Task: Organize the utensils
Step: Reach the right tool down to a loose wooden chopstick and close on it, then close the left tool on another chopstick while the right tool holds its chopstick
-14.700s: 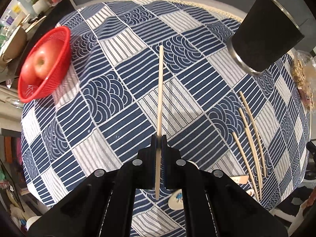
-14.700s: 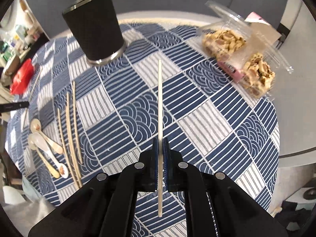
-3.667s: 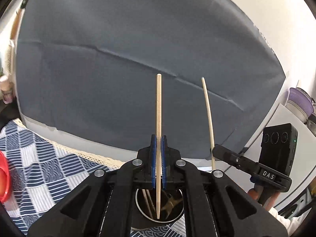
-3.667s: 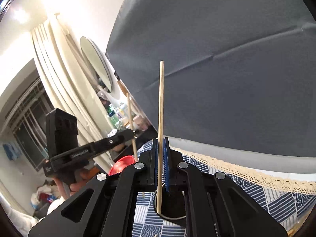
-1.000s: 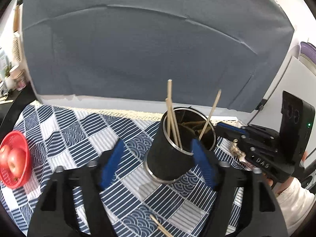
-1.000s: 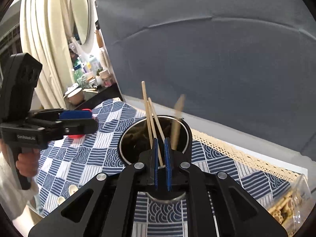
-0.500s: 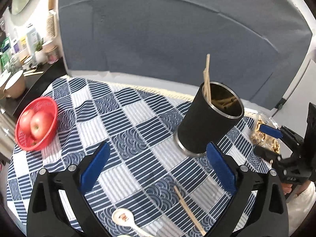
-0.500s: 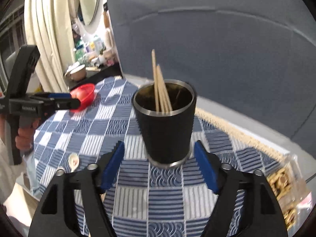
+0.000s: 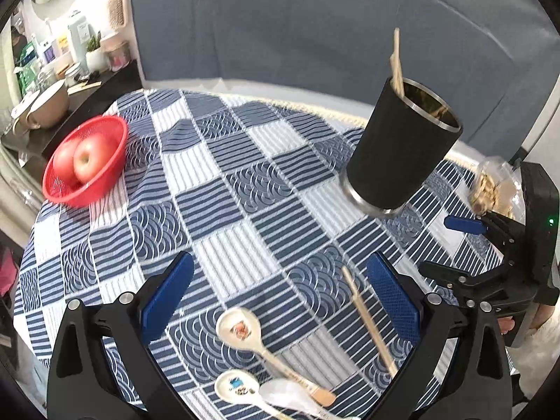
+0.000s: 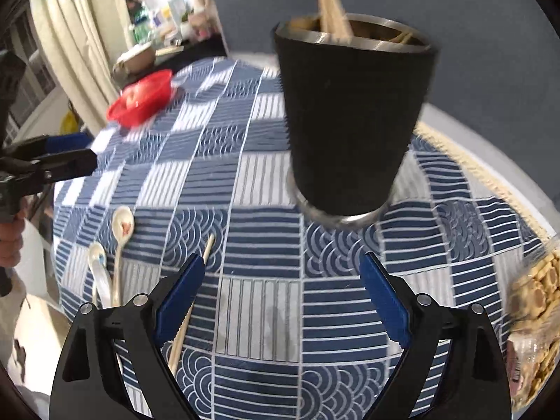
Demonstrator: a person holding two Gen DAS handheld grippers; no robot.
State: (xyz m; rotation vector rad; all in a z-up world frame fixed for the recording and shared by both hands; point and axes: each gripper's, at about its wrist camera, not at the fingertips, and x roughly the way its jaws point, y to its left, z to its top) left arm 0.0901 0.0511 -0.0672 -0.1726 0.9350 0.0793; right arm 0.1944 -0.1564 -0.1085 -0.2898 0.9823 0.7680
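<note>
Both grippers have released their chopsticks into the cup since the earlier frames and pulled back over the table, jaws now spread wide and empty. Left gripper [image 9: 280,301] hovers above the near edge of the blue-and-white patterned tablecloth [image 9: 224,189], angled down and forward. Right gripper [image 10: 280,301] holds a similar pose lower and closer to the cup; in the left wrist view it sits at the right edge, blue pads apart. Nearest the left gripper, three ceramic spoons [image 9: 241,332] lie clustered, bowls toward the left, handles running right and toward the camera. Just beside them a single loose chopstick [image 9: 367,318] lies flat, long axis running diagonally from the near right up toward the cup. Further out stands the black metal-rimmed cup [image 9: 399,154], upright, with several chopsticks [image 9: 396,59] standing in it, tips up, leaning against the left rim. Red basket [image 9: 87,164] holding apples [image 9: 84,157] sits well apart at the far left. Clear container of snacks [image 10: 535,301] rests at the right table edge.
</note>
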